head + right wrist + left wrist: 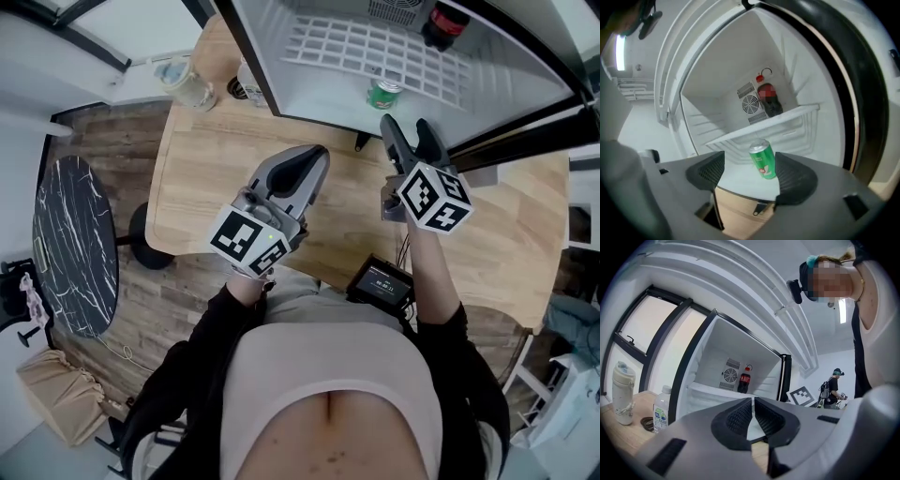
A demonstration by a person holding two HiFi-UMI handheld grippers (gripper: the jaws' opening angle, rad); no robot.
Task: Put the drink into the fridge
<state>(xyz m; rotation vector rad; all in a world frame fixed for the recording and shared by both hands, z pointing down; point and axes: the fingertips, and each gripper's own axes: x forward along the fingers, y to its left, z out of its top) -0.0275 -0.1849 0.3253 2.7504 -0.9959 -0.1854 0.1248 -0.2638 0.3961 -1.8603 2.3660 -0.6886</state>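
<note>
The green can [763, 159] stands upright on the floor of the open fridge [712, 79], just past the tips of the right gripper [411, 141]. That gripper's jaws are spread wide with nothing between them. The can sits ahead of the gap, closer to the right-hand pad than to the left one and touching neither. It is near the front lip of the fridge floor, below and in front of the wire shelf [787, 119], which is likely the easiest spot to reach without tipping it. A cola bottle [768, 101] stands far beyond the jaws, at the back on the shelf beside the fan grille, so the can has room around it.

The left gripper [753, 409] has its jaws closed together on nothing. It hangs over the wooden table [202, 178] outside the fridge, which lies well ahead of and above its tips. It looks parked there to keep out of the other gripper's way. A water bottle [661, 408] stands on the table, off to the left of those jaws.

With the can upright inside and the jaws wide of it, I judge the placing done. What seems left is to draw the right gripper straight back without the nearer pad clipping the can.
</note>
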